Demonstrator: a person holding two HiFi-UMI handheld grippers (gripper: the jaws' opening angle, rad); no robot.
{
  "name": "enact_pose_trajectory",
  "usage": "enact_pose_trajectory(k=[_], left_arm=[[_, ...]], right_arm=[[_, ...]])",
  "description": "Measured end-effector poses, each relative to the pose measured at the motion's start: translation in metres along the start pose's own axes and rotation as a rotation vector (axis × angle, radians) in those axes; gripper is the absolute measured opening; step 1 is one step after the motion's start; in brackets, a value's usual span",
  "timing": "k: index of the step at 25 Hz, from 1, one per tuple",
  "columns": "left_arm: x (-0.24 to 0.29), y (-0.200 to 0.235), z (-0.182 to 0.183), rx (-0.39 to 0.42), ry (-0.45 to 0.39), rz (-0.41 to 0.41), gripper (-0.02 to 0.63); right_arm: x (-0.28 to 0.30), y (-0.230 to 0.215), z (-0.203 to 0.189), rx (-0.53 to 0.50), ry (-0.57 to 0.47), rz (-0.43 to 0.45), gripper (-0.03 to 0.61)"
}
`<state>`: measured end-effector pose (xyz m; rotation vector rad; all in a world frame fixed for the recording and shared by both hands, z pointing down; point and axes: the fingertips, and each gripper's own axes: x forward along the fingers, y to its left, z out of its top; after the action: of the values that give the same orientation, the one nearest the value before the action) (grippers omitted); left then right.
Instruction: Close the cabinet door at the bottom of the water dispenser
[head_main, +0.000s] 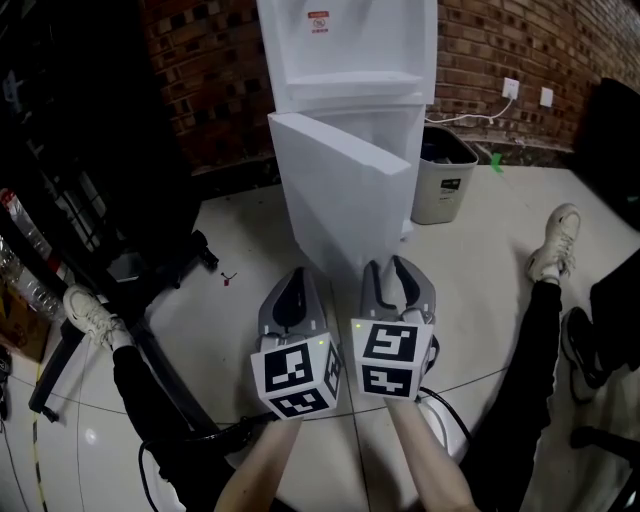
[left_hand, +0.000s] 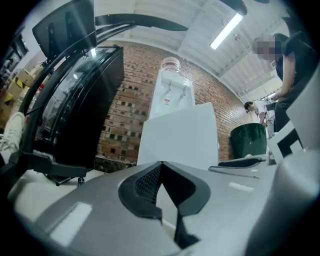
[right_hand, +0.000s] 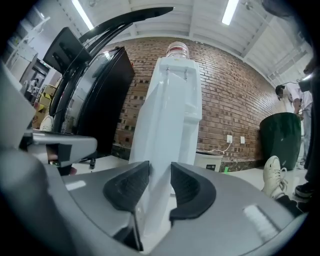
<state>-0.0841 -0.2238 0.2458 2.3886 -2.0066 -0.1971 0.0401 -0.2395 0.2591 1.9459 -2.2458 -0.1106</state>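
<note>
The white water dispenser (head_main: 350, 50) stands against the brick wall. Its bottom cabinet door (head_main: 340, 190) is swung out towards me. My right gripper (head_main: 398, 275) reaches level to the door's free edge, and in the right gripper view that white edge (right_hand: 159, 150) fills the gap between the dark pads of the right gripper (right_hand: 160, 175), so the gripper is shut on it. My left gripper (head_main: 295, 290) hovers beside it in front of the door's face (left_hand: 180, 135). The tips of the left gripper (left_hand: 161, 167) meet with nothing between them.
A grey waste bin (head_main: 442, 175) sits right of the dispenser by the wall. Black equipment and a chair base (head_main: 120, 150) crowd the left. Legs in dark trousers with white shoes (head_main: 553, 245) (head_main: 90, 315) flank my arms. A cable (head_main: 450, 420) trails on the floor.
</note>
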Motion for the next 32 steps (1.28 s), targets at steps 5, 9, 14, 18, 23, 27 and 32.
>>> enact_pose_trajectory(k=[5,9,14,18,23,27,32], left_arm=[[-0.001,0.000,0.002,-0.006,-0.007,0.015,0.014],[0.000,-0.002,0.004,-0.011,-0.013,0.014,0.014],[0.002,0.001,0.001,-0.031,-0.014,0.029,0.014],[0.007,-0.003,-0.006,-0.032,0.006,0.018,0.014],[0.013,-0.006,-0.016,-0.021,0.024,0.018,0.014],[0.019,-0.008,-0.022,0.005,0.035,0.004,0.014],[0.035,-0.005,-0.024,-0.001,0.037,0.006,0.014]], right_arm=[[0.005,-0.006,-0.001,-0.007,0.012,-0.016,0.107],[0.009,-0.015,-0.002,-0.015,0.017,-0.039,0.097],[0.015,-0.025,-0.005,-0.027,0.029,-0.038,0.091],[0.021,-0.033,-0.006,-0.037,0.033,-0.044,0.087],[0.029,-0.046,-0.007,-0.042,0.031,-0.057,0.078],[0.036,-0.053,-0.007,-0.055,0.025,-0.068,0.077],[0.048,-0.068,-0.009,-0.052,0.016,-0.089,0.071]])
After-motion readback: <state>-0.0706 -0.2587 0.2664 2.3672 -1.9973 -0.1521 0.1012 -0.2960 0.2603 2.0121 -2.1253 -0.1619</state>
